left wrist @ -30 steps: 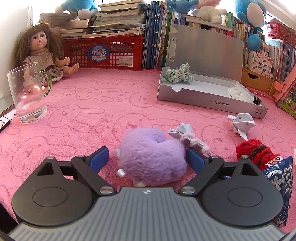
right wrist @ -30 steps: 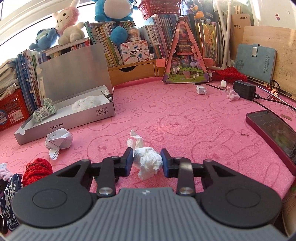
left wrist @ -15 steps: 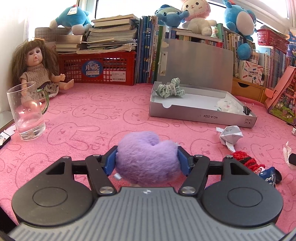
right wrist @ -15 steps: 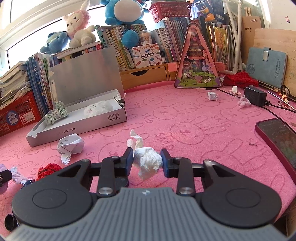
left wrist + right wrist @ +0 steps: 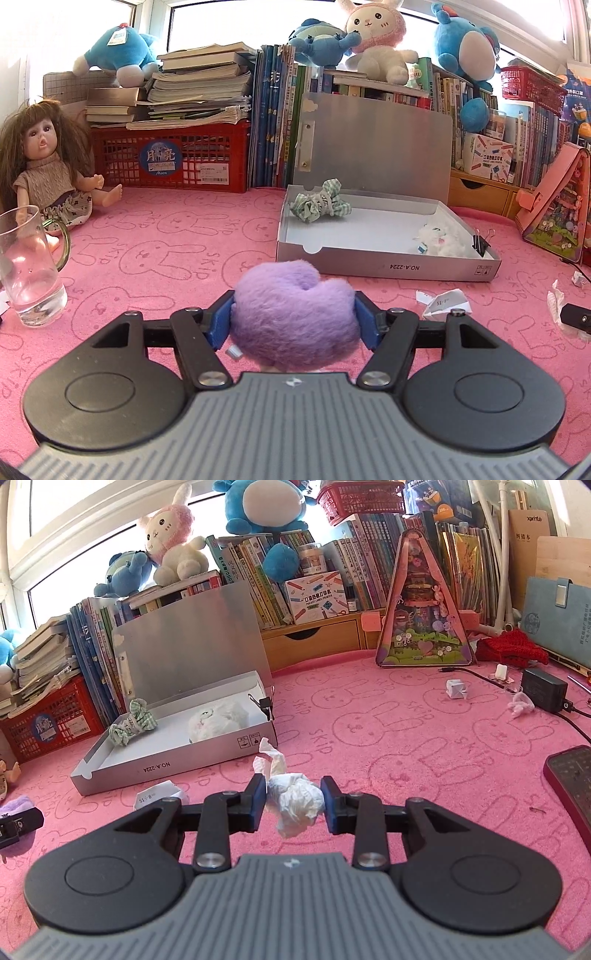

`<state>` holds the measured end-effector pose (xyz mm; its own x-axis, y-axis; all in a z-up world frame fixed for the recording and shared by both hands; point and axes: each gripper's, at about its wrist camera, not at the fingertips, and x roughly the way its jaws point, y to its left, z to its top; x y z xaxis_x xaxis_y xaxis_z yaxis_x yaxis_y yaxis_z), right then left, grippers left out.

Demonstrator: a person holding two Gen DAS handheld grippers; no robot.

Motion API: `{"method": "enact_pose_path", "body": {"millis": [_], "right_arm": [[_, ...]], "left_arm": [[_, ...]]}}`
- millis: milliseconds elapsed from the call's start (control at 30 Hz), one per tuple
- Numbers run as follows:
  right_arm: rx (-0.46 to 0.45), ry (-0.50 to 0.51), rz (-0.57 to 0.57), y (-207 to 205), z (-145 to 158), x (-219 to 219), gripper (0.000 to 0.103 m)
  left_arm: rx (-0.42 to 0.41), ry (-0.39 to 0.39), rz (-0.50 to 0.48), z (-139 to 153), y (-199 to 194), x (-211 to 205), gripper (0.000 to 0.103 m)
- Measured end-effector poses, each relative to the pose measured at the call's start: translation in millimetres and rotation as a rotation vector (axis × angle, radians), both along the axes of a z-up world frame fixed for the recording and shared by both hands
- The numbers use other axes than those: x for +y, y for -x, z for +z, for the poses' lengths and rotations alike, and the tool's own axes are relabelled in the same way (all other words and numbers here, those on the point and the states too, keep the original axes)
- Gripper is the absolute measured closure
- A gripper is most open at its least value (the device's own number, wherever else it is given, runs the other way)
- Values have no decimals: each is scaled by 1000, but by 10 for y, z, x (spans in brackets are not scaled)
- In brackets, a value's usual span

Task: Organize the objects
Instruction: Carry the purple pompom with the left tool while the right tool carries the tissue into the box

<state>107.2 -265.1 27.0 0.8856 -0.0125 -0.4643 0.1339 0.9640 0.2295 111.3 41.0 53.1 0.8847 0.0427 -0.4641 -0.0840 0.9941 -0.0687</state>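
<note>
The left claw (image 5: 293, 319) is clamped on a purple fluffy toy (image 5: 293, 317), its blue pads pressed into both sides, with the toy lifted clear of the pink desk (image 5: 166, 254) and hanging just in front of the open grey box (image 5: 388, 264). The right claw (image 5: 293, 799) is closed tight on a crumpled white tissue (image 5: 295, 803), held off the desk near the box's front corner. Inside the box lie a green checked cloth bundle (image 5: 320, 205) and a white fluffy toy (image 5: 439, 238), well apart, while a folded paper scrap (image 5: 443, 301) rests on the desk just before the box.
</note>
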Motion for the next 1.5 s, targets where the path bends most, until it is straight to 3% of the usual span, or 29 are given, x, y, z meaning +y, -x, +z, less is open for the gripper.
{"method": "enact_pose_path", "body": {"millis": [300, 733, 1033, 1200, 1500], "right_arm": [[-32, -16, 47, -403, 233, -75, 66], [28, -54, 76, -1310, 493, -278, 66], [85, -130, 111, -2014, 461, -170, 66], [119, -161, 131, -2378, 456, -91, 66], [163, -122, 168, -2829, 239, 142, 65]], "left_arm": [[-21, -4, -50, 235, -411, -77, 32], [-13, 19, -112, 502, -1394, -133, 32], [55, 5, -108, 315, -2094, -170, 32], [102, 36, -101, 183, -2408, -119, 32], [167, 17, -84, -82, -2852, -106, 32]]}}
